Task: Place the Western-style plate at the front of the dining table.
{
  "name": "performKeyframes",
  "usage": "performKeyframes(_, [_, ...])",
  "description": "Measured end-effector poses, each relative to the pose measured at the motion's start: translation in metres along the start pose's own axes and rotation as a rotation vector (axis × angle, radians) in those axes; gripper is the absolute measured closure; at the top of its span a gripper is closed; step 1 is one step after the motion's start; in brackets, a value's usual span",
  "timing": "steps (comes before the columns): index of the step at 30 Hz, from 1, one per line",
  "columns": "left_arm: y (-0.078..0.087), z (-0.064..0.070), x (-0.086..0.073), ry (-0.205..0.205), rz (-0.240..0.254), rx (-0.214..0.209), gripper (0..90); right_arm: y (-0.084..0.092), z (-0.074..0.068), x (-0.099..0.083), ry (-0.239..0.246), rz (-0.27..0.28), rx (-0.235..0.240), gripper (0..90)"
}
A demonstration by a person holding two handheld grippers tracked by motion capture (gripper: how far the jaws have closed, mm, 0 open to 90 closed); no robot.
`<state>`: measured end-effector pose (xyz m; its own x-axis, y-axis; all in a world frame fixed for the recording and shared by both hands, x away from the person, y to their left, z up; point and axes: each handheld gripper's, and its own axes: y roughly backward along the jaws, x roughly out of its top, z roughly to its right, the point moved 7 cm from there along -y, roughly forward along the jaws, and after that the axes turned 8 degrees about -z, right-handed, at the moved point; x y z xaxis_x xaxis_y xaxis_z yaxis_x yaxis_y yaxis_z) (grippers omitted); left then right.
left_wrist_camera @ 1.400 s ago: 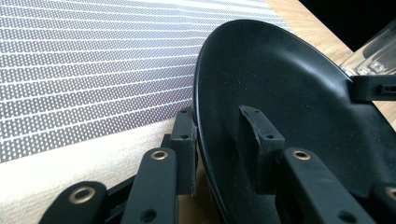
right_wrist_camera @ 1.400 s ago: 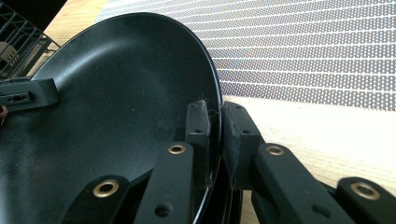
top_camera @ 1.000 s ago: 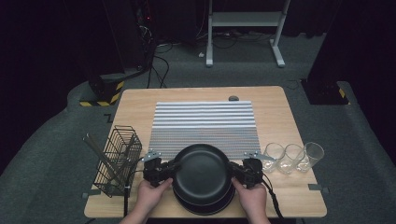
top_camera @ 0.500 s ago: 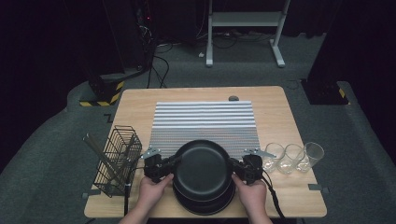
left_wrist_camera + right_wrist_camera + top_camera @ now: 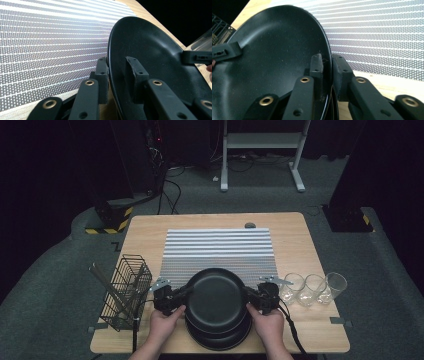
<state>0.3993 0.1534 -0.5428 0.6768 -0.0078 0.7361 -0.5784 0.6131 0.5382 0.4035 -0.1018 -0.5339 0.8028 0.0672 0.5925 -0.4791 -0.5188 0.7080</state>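
Observation:
A black plate (image 5: 216,295) is held a little above a stack of black plates (image 5: 220,339) at the table's near edge. My left gripper (image 5: 184,295) is shut on its left rim. In the left gripper view one pad lies inside the plate (image 5: 155,50) and the other outside, with the gripper (image 5: 117,62) astride the rim. My right gripper (image 5: 251,297) clamps the opposite rim. In the right gripper view its pads sit on either side of the plate (image 5: 274,50) edge. The gripper's (image 5: 327,60) jaws have just been opening, with the rim still between them.
A grey striped mat (image 5: 219,252) covers the middle of the wooden table (image 5: 150,230). A black wire basket (image 5: 125,290) with utensils stands at the left. Three clear glasses (image 5: 312,289) stand in a row at the right. A small dark object (image 5: 249,225) lies at the far edge.
The held plate has shifted slightly away from me, toward the mat, and now overlaps the stack less. Both hands stay on its rims.

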Motion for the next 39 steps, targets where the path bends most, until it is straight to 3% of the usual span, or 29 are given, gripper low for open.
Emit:
performKeyframes(2, [0.0,0.0,0.0,0.0,0.002,-0.002,73.1,-0.003,-0.001,-0.003,-0.002,-0.024,0.01,73.5])
performKeyframes(8, [0.0,0.0,0.0,-0.004,0.005,0.0,73.2,-0.009,-0.003,-0.005,0.0,-0.024,0.024,68.6])
performKeyframes(13, [0.004,0.001,0.0,-0.034,-0.004,0.04,72.0,-0.01,-0.005,-0.005,0.015,0.003,0.009,69.3])
performKeyframes(18, [0.01,0.0,-0.003,-0.034,0.0,0.044,63.3,-0.01,-0.006,-0.006,0.015,0.015,0.006,69.3])
performKeyframes(25, [0.01,0.004,-0.012,-0.04,-0.041,0.038,55.3,-0.01,-0.005,-0.006,0.037,0.025,0.009,69.1])
performKeyframes(31, [0.007,0.006,-0.014,-0.06,-0.041,0.044,58.1,-0.011,-0.005,-0.007,0.049,0.038,0.012,69.0])
performKeyframes(39, [0.006,0.009,-0.014,-0.057,-0.031,0.037,62.9,-0.01,-0.002,-0.01,0.058,0.051,0.054,69.7])
